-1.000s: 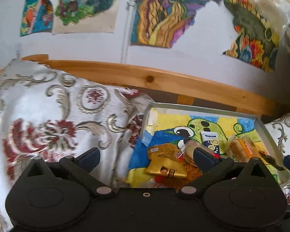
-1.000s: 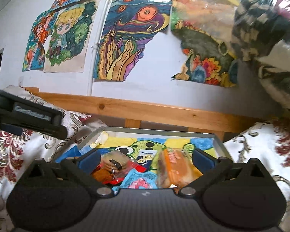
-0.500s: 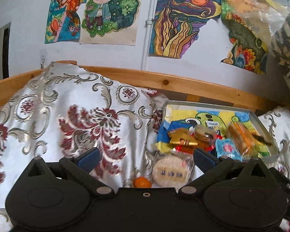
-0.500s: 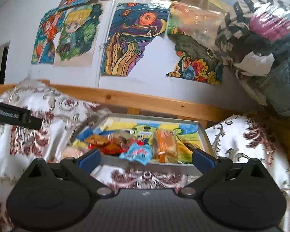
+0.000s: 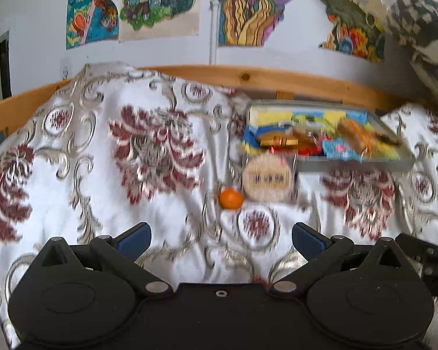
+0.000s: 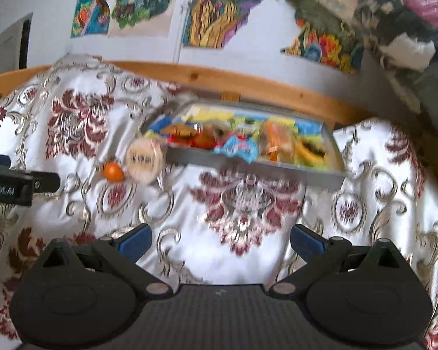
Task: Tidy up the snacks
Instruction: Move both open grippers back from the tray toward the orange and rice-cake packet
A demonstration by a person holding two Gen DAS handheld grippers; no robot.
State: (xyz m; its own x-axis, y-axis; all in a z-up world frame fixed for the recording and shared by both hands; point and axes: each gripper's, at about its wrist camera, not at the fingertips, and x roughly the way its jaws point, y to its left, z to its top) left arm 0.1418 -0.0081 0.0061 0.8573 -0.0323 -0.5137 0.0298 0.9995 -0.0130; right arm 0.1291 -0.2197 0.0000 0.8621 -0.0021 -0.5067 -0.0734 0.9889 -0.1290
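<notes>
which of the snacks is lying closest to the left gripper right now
The small round orange fruit on the floral cloth. It lies nearer the open left gripper than the round pale wrapped cracker or the snacks in the grey tray.

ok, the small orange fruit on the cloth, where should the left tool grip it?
Grip the small round orange fruit across its middle, coming from above and from its left: the round wrapped cracker sits close on its right. Being round, it may roll on the soft patterned cloth. The left tool is open.
</notes>
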